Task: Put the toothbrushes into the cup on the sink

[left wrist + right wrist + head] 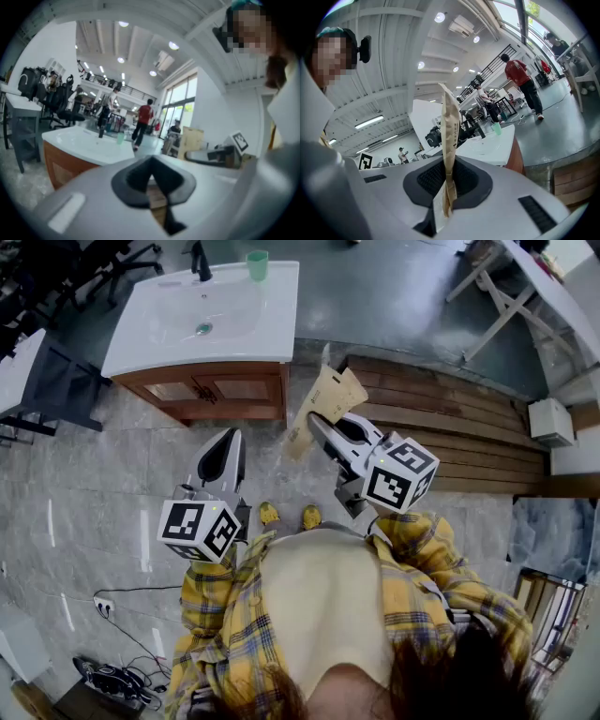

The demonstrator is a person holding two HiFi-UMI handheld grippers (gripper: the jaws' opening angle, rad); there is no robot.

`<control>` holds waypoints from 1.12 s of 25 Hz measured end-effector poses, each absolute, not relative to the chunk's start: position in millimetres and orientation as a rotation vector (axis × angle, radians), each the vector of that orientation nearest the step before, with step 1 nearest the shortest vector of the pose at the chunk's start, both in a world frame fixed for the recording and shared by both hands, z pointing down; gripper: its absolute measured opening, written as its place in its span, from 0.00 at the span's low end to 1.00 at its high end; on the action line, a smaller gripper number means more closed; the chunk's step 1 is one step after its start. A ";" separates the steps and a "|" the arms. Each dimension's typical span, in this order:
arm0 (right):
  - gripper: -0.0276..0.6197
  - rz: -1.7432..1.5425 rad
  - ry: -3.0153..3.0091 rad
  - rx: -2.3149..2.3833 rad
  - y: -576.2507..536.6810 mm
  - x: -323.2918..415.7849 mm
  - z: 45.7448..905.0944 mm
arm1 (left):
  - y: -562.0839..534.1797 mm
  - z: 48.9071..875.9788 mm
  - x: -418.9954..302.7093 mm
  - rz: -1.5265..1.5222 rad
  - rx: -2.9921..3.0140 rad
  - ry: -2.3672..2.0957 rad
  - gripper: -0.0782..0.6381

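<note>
Pinching the flat brown paper packet [449, 126], my right claw [449, 180] needs a firm grip toward the green plastic cup [257, 263]; my left claw [151, 180] is closed, empty.

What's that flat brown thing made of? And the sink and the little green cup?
The brown packet looks like kraft paper or thin card: it is matte, creased and flat-edged. The sink seems to be glazed ceramic, though it could be resin: it is smooth, white and glossy. The green cup is probably plastic: it has a pale, even colour and thin walls.
</note>
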State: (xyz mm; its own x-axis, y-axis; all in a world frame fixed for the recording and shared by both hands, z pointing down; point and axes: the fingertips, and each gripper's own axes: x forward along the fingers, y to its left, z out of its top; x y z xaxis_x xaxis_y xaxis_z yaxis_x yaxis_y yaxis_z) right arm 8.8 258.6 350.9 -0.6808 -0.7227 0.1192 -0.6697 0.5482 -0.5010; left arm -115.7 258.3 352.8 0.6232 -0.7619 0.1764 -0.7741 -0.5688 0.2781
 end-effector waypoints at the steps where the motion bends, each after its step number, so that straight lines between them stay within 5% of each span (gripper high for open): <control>1: 0.09 -0.799 2.676 -1.206 258.2 8.8 351.6 | 257.8 353.8 -115.1 0.055 2.527 -1.232 0.12; 28: 0.09 -0.808 2.751 -1.123 242.8 45.4 369.4 | 248.2 359.6 -52.4 0.112 2.577 -1.218 0.12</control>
